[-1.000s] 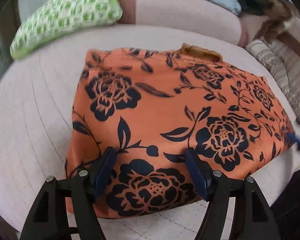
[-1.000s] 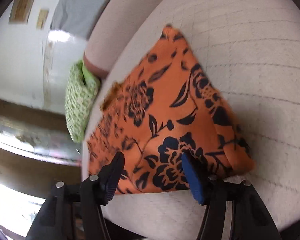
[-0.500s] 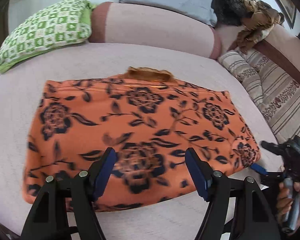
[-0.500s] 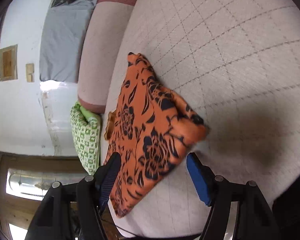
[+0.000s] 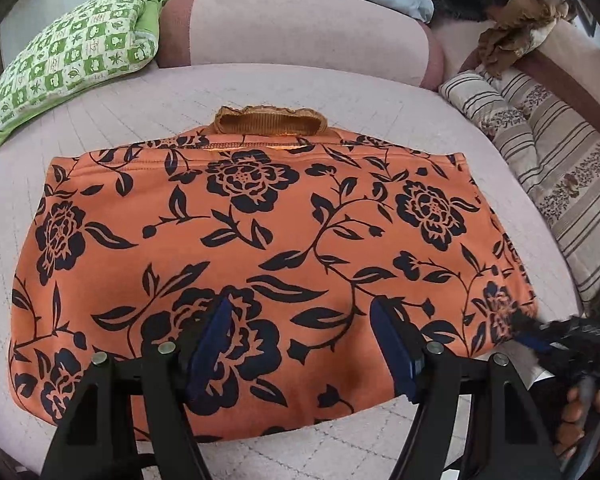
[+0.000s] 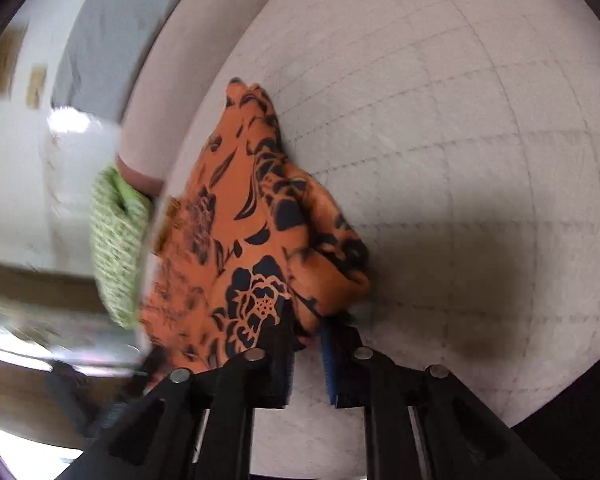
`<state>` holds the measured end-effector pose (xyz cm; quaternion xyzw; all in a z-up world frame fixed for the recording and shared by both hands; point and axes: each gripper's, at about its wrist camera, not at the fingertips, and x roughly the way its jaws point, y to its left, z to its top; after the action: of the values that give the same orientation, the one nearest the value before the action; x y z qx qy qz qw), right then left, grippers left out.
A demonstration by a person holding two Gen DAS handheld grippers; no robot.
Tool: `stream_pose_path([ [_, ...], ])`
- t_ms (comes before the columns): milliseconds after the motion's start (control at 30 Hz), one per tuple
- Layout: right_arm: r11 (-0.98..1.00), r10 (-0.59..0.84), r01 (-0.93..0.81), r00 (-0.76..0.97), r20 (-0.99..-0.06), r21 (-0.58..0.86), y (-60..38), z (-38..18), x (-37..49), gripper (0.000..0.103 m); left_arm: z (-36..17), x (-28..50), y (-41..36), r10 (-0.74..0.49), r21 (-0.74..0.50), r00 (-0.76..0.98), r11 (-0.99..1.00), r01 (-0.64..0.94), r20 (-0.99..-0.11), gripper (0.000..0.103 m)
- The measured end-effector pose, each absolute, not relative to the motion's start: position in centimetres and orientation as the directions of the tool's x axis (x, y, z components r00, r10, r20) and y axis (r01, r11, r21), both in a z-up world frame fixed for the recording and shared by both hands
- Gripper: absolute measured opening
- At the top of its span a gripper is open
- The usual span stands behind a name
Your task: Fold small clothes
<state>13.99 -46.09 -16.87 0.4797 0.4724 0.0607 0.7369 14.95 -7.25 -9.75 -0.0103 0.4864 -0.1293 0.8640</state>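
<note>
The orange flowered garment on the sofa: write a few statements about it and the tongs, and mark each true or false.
1. The orange garment lies on the sofa seat. True.
2. The right tongs hang clear of the cloth. False: they are closing on its corner, cloth between the pads.
3. The left tongs clamp the near edge. False: they stand open above it.
4. A green checked pillow lies beyond the garment. True.
5. The garment is plain. False: it bears dark flowers.

Pink sofa (image 5: 308, 28), green checked cushion (image 5: 68, 60)
</note>
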Motion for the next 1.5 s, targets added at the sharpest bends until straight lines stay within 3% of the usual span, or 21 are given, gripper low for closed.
stream_pose_path([
  [33,0.557,0.515,0.357,0.56,-0.649,0.75,-46.6,-15.9,13.7,0.034,-9.7,15.0,-7.2,-0.232,-0.14,0.5,0.967,0.214,-0.834,0.072],
  [67,0.563,0.491,0.342,0.593,-0.638,0.752,-47.4,-14.9,13.3,0.055,-9.6,15.1,-7.2,-0.231,-0.137,0.506,0.967,0.216,-0.831,0.072],
  [100,0.565,0.479,0.337,0.61,-0.631,0.754,-47.8,-14.2,13.1,0.067,-9.6,15.3,-7.3,-0.232,-0.134,0.512,0.966,0.22,-0.827,0.072],
  [133,0.576,0.456,0.325,0.634,-0.624,0.75,-48.5,-13.2,12.9,0.069,-9.6,15.4,-7.3,-0.233,-0.133,0.515,0.966,0.223,-0.825,0.072],
  [267,0.658,0.455,0.214,0.651,-0.608,0.722,-49.4,-10.0,16.3,0.069,-11.4,16.2,-7.7,-0.226,-0.128,0.492,0.966,0.226,-0.841,0.072],
  [367,0.657,0.553,0.093,0.615,-0.562,0.748,-49.5,-9.8,21.9,0.069,-12.1,16.1,-8.0,-0.217,-0.104,0.515,0.965,0.239,-0.829,0.074],
  [600,0.765,0.575,0.009,0.443,-0.688,0.644,-46.7,-14.3,35.1,0.066,-12.2,16.3,-7.4,-0.255,-0.142,0.513,0.958,0.249,-0.82,0.074],
  [633,0.775,0.574,0.008,0.41,-0.709,0.632,-46.1,-15.0,36.1,0.058,-12.3,16.3,-7.4,-0.259,-0.145,0.516,0.957,0.252,-0.816,0.074],
  [667,0.785,0.568,0.001,0.397,-0.721,0.619,-45.4,-15.2,36.7,0.032,-12.3,16.3,-7.4,-0.263,-0.148,0.518,0.956,0.253,-0.814,0.075],
  [700,0.794,0.571,-0.027,0.373,-0.731,0.607,-44.7,-15.1,37.0,0.019,-12.4,16.2,-7.4,-0.267,-0.151,0.521,0.955,0.254,-0.811,0.075],
  [867,0.887,0.433,-0.078,0.481,-0.762,0.455,-43.1,-11.2,35.3,0.014,-12.7,16.1,-7.3,-0.284,-0.159,0.535,0.95,0.267,-0.796,0.077],
  [933,0.923,0.358,-0.016,0.41,-0.839,0.385,-42.5,-14.4,36.2,0.021,-12.8,16.3,-7.5,-0.276,-0.152,0.533,0.952,0.265,-0.8,0.077],
  [1000,0.891,0.399,0.021,0.439,-0.805,0.453,-43.4,-14.9,36.0,0.032,-12.2,16.2,-7.2,-0.289,-0.166,0.512,0.948,0.272,-0.809,0.077],
  [1067,0.886,0.392,0.052,0.445,-0.805,0.46,-43.8,-13.5,35.4,0.072,-10.6,15.8,-5.6,-0.326,-0.221,0.52,0.942,0.254,-0.789,0.077],
  [1200,0.947,0.281,-0.023,0.538,-0.795,0.32,-42.4,-7.8,31.4,0.072,-6.7,13.0,0.5,-0.254,-0.219,0.639,0.966,0.135,-0.726,0.077],
  [1400,0.859,0.502,-0.182,0.488,-0.714,0.479,-37.5,-5.4,24.8,0.073,-9.1,8.0,12.1,-0.092,-0.252,0.585,0.947,-0.198,-0.806,0.077],
  [1500,0.817,0.571,-0.193,0.397,-0.718,0.543,-35.0,-8.8,23.4,0.074,-12.7,7.7,15.0,-0.13,-0.306,0.488,0.904,-0.3,-0.863,0.059],
])
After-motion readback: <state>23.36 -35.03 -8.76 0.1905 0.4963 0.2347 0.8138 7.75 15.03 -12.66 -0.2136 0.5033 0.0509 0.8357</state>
